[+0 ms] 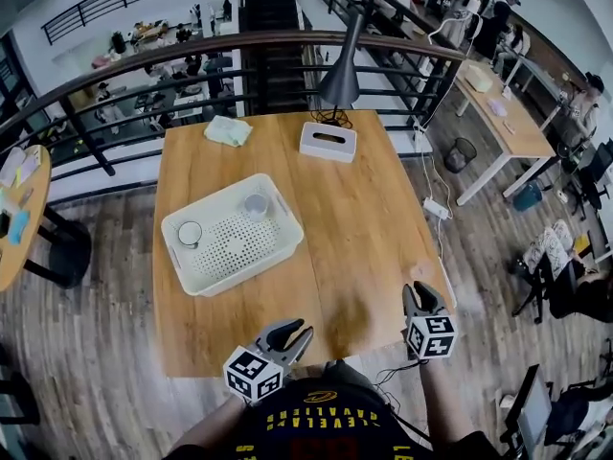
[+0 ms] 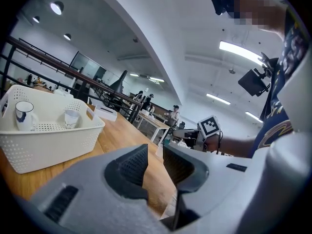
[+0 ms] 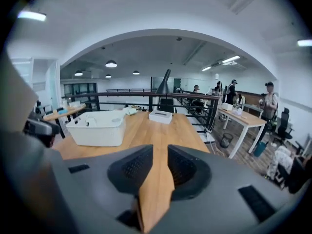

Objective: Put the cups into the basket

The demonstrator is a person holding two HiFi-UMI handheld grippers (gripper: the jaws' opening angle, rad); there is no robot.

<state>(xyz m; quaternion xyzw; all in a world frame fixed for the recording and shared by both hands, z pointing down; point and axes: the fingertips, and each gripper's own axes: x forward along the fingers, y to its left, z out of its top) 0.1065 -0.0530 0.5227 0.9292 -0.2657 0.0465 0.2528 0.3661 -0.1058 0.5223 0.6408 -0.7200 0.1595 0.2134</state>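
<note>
A white perforated basket (image 1: 196, 286) stands on the left half of the wooden table (image 1: 369, 218). Inside it are two cups: a white one with a dark rim (image 1: 190, 234) near the left wall and a small clear one (image 1: 256, 205) toward the far corner. Both stand upright in the left gripper view, the white cup (image 2: 23, 115) and the clear cup (image 2: 71, 117). My left gripper (image 1: 292, 330) hovers at the table's near edge, right of the basket, its jaws apart and empty (image 2: 155, 156). My right gripper (image 1: 418, 293) is at the near right edge, its jaws also apart with nothing between them (image 3: 160, 156).
A white tissue box (image 1: 328, 142), a grey lamp (image 1: 341, 80) and a crumpled cloth (image 1: 228, 130) sit along the table's far edge. A dark railing (image 1: 192, 56) runs behind the table. A power strip (image 1: 436, 207) lies on the floor to the right.
</note>
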